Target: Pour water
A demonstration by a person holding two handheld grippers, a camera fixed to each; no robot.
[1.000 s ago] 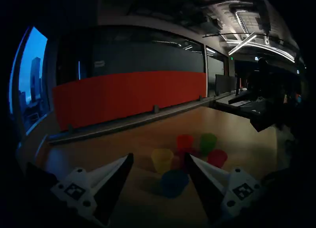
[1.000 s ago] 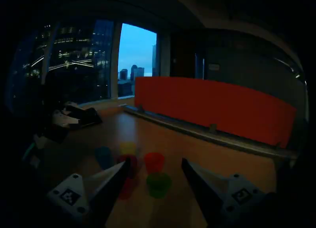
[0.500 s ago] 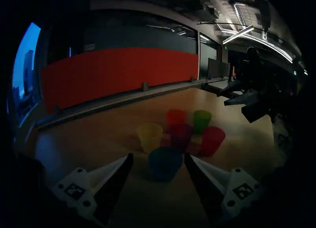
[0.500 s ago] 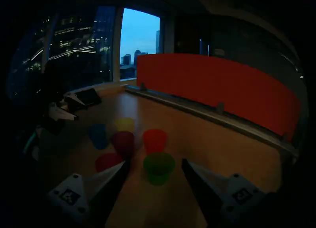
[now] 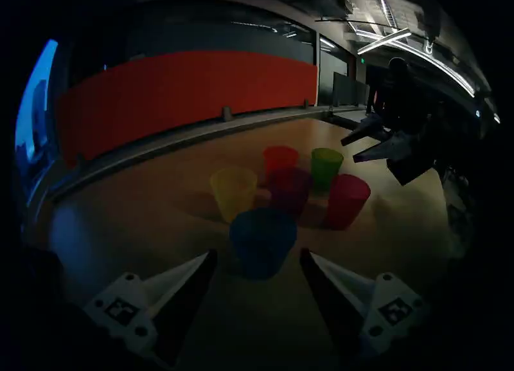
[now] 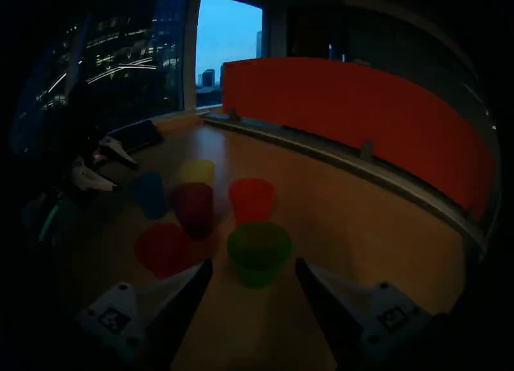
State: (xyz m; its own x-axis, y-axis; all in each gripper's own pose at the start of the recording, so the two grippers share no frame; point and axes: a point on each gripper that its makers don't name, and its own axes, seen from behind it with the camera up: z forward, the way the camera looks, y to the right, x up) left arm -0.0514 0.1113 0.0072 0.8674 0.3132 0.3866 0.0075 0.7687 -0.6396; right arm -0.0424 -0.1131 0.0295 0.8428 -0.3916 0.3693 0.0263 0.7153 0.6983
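Observation:
Several coloured plastic cups stand clustered on a wooden table point(image 5: 148, 204). In the left gripper view a blue cup point(image 5: 262, 241) is nearest, just beyond my open left gripper point(image 5: 257, 262); behind it stand yellow point(image 5: 234, 192), purple point(image 5: 290, 190), orange-red point(image 5: 280, 162), green point(image 5: 325, 168) and red point(image 5: 347, 200) cups. The right gripper point(image 5: 376, 136) shows far right, open. In the right gripper view the green cup point(image 6: 259, 253) sits just ahead of my open right gripper point(image 6: 252, 268), with the red cup point(image 6: 163, 249), purple point(image 6: 194, 208), orange-red point(image 6: 252, 200), yellow point(image 6: 196, 173) and blue point(image 6: 149, 195) behind. The left gripper point(image 6: 96, 162) shows at left.
A long orange-red partition point(image 5: 186, 91) with a grey rail runs along the table's far edge. Windows point(image 6: 228, 46) show a dusk city. The room is dim; ceiling light strips point(image 5: 398, 40) glow at right. Bare table point(image 6: 360, 223) lies right of the cups.
Both grippers have tipped down and moved closer to the cups. The blue cup now lies near the left fingertips, the green cup near the right ones.

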